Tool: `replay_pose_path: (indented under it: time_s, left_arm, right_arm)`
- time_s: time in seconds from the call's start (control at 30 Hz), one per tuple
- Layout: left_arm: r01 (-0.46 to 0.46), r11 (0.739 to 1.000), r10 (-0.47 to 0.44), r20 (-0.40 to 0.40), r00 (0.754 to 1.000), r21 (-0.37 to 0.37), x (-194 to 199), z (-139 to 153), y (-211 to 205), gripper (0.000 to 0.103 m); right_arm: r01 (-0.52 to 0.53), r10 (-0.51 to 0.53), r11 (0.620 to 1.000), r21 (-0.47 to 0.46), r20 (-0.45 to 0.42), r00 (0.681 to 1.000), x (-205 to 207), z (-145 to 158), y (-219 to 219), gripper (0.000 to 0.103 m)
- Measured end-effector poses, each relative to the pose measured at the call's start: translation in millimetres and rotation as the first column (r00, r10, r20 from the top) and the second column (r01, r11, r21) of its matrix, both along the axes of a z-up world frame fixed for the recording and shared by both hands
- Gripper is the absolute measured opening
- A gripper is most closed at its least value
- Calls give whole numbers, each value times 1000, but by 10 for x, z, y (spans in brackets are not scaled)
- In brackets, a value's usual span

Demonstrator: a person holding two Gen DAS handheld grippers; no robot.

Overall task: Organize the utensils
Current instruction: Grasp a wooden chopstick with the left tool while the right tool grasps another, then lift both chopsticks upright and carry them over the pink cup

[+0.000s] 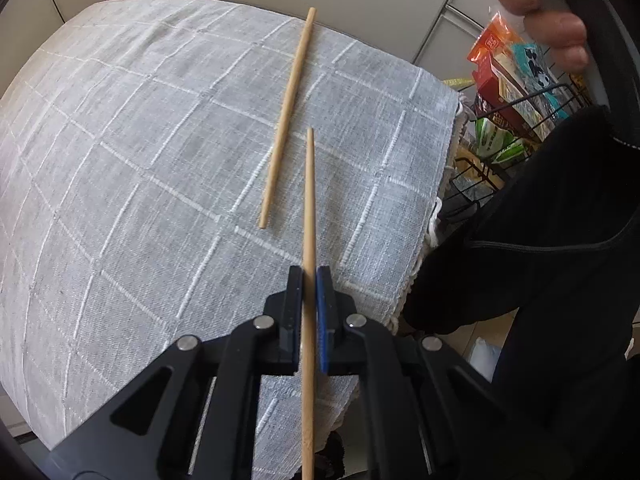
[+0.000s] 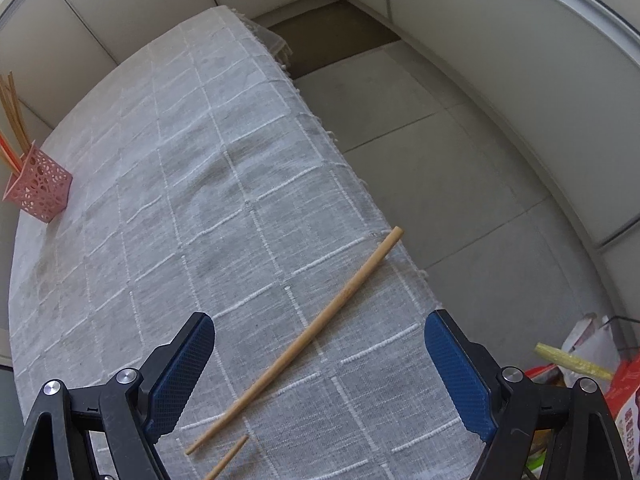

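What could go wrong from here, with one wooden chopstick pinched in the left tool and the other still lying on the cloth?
1. The left tool pinches the held wooden chopstick partway along its length, so the long free end could pivot or slip when lifted.
2. The second wooden chopstick lies with its end at the edge of the grey checked tablecloth; a nudge from the open right tool might roll it off.
3. The pink perforated holder already holds sticks; insertion could snag.

You see pale wall panels (image 2: 460, 20), grey tiled floor (image 2: 460, 184), checked grey tablecloth (image 1: 140, 152), wire snack rack (image 1: 532, 108).
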State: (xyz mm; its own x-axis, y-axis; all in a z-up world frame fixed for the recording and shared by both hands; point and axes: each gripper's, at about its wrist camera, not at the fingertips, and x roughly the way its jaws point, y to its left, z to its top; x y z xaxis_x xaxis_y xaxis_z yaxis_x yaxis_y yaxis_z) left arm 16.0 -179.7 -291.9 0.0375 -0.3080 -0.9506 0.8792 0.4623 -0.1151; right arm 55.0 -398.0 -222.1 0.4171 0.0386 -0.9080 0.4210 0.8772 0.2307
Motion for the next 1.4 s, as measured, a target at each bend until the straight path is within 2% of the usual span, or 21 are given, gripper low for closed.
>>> replay_pose_path:
  time_s: [0.17,0.27,0.33,0.4,0.53,0.7,0.77,0.83,0.93,1.03,1.2,1.4]
  left_arm:
    - [-68,997,68,1,998,-47,121,194,146,8]
    - [-128,989,128,4,992,-72,221,301,249,8]
    - [-173,981,175,10,985,-82,316,361,323,8]
    - [-222,971,223,12,975,-88,414,400,390,8]
    - [-299,950,303,30,953,-94,573,436,510,8]
    - [-369,924,373,27,928,-97,691,449,595,8]
    - [-385,918,389,32,921,-97,714,452,607,8]
    - [-394,914,399,36,916,-99,742,467,635,8]
    - [-416,903,421,32,906,-102,778,470,669,8]
    - [-443,890,448,30,893,-106,824,474,714,8]
    - [-496,860,503,36,864,-118,917,503,817,8]
    - [-576,802,588,40,808,-157,1069,600,997,8]
  right_arm:
    - [36,-34,999,23,-60,998,182,-197,-98,88]
    - [48,-44,998,33,-109,993,282,-346,-136,71]
    - [56,-50,998,40,-145,988,332,-447,-151,56]
    - [63,-52,996,58,-172,984,369,-530,-162,49]
    - [54,-34,995,86,-213,976,425,-643,-111,42]
    - [29,-22,999,28,-235,972,498,-673,2,38]
    - [23,-19,1000,12,-236,972,539,-673,29,32]
    - [17,-18,1000,-6,-234,972,586,-673,48,19]
    - [3,-7,1000,-19,-225,974,660,-674,107,11]
    - [-20,13,999,-32,-216,976,725,-665,188,8]
    - [-63,57,998,-20,-194,979,795,-611,367,7]
    - [-110,111,994,18,-83,990,797,-352,590,7]
